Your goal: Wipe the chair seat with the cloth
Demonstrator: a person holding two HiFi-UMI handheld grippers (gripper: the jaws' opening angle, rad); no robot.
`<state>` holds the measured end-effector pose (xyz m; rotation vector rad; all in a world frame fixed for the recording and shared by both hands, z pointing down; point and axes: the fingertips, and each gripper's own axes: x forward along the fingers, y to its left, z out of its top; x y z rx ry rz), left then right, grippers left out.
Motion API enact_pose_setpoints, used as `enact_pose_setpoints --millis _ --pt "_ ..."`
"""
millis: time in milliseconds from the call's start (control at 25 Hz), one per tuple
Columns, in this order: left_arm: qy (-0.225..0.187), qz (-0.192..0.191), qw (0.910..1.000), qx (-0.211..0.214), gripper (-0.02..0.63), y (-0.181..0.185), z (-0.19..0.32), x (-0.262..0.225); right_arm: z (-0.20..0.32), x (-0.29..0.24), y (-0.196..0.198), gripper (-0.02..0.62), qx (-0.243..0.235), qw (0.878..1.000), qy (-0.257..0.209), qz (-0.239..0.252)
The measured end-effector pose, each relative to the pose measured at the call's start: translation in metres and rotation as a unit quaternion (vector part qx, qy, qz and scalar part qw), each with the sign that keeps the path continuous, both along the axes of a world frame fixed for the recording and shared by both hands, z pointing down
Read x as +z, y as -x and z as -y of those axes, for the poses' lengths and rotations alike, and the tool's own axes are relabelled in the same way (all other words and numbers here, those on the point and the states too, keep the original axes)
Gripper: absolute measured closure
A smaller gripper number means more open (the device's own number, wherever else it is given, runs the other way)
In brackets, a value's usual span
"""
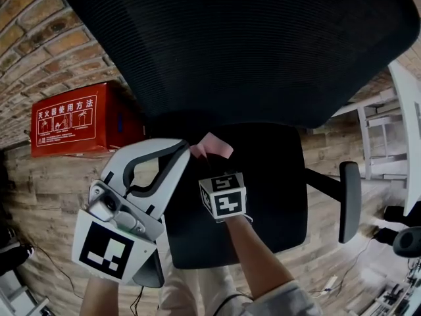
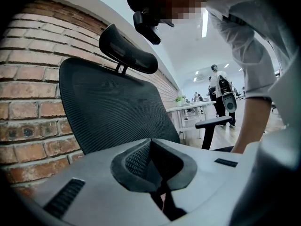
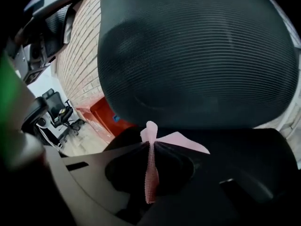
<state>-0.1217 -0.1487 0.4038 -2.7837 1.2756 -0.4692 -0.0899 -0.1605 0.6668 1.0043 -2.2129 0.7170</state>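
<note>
A black office chair fills the head view, its mesh backrest [image 1: 250, 45] above the dark seat [image 1: 270, 189]. My right gripper [image 1: 207, 160] is over the rear left of the seat, shut on a pink cloth [image 1: 212, 147] that sticks out past its tips. In the right gripper view the cloth [image 3: 176, 140] is pinched between the jaws of that gripper [image 3: 150, 145], with the backrest [image 3: 202, 55] just beyond and the seat [image 3: 249, 149] below. My left gripper [image 1: 181, 149] hovers at the seat's left edge; its own view shows the left gripper [image 2: 150, 142] shut, holding nothing I can see.
A red box [image 1: 72, 120] stands against the brick wall [image 1: 39, 31] left of the chair. The chair's right armrest [image 1: 350, 199] juts out, with a white desk [image 1: 408, 110] beyond it. The left gripper view shows the headrest [image 2: 127, 55] and a person [image 2: 218, 86] far back.
</note>
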Motion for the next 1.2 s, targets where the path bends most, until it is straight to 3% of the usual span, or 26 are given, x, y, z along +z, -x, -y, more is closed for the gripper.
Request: enact_pose_setpoints --millis 240,560,840,1200 --pt "0.0 -0.003 0.9998 0.02 0.588 -0.019 -0.006 0.0 -0.021 0.008 -0.05 0.545 0.028 0.999 0.006 -0.025" --pt "0.005 0.003 0.9981 0.061 0.588 -0.052 -0.021 0.004 -0.062 0.012 -0.146 0.545 0.112 0.992 0.016 -0.052" --pt "0.008 0.011 0.9968 0.078 0.588 -0.073 -0.032 0.005 -0.111 0.009 -0.235 0.545 0.199 0.976 0.031 -0.08" --pt "0.003 0.007 0.996 0.089 0.588 -0.092 -0.037 -0.003 -0.207 0.007 -0.315 0.545 0.279 0.95 0.074 -0.117"
